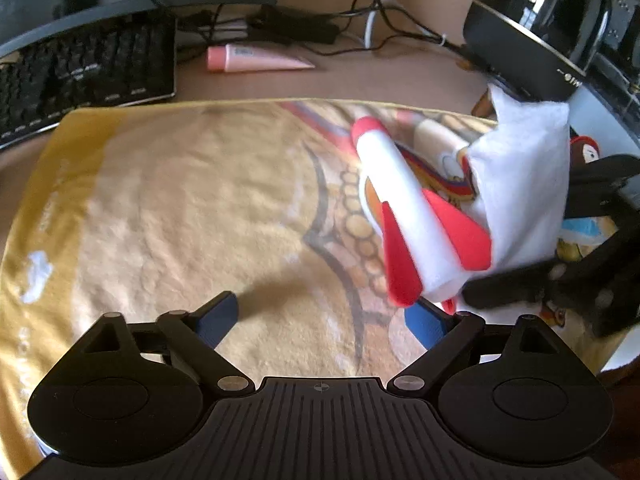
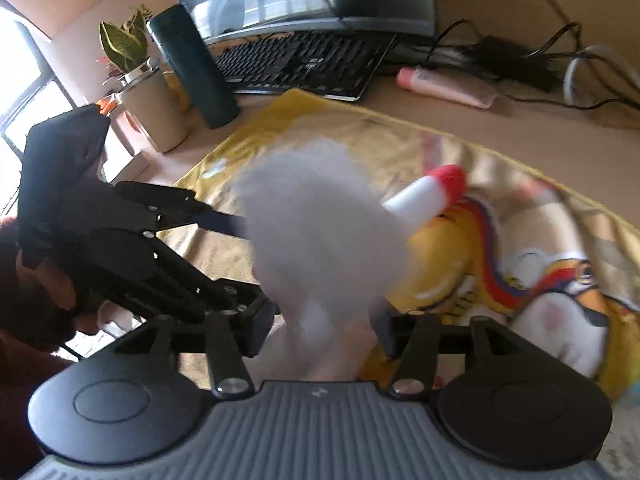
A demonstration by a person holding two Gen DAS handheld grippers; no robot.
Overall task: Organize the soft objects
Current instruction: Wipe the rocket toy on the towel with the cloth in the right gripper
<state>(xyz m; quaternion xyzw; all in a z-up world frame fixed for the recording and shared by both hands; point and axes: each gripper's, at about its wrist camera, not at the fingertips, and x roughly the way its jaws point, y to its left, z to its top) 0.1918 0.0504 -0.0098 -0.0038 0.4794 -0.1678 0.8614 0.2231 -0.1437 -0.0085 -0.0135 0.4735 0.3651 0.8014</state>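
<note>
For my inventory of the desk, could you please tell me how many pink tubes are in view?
1. The pink tube lies on the bare desk beyond the yellow towel, right of the keyboard. More could be hidden behind the plush rocket.

left claw (image 1: 325,318) spread wide, empty; right claw (image 2: 326,330) clamped on the plush.

The towel (image 1: 180,208) is yellow-gold with a paler tan middle, brown lines and a cartoon print in red, blue and white. The plush (image 1: 404,208) is white with a red tip and red fins. The tube (image 1: 256,58) is pink, the keyboard (image 1: 84,68) black, the flask (image 2: 192,68) dark green.
</note>
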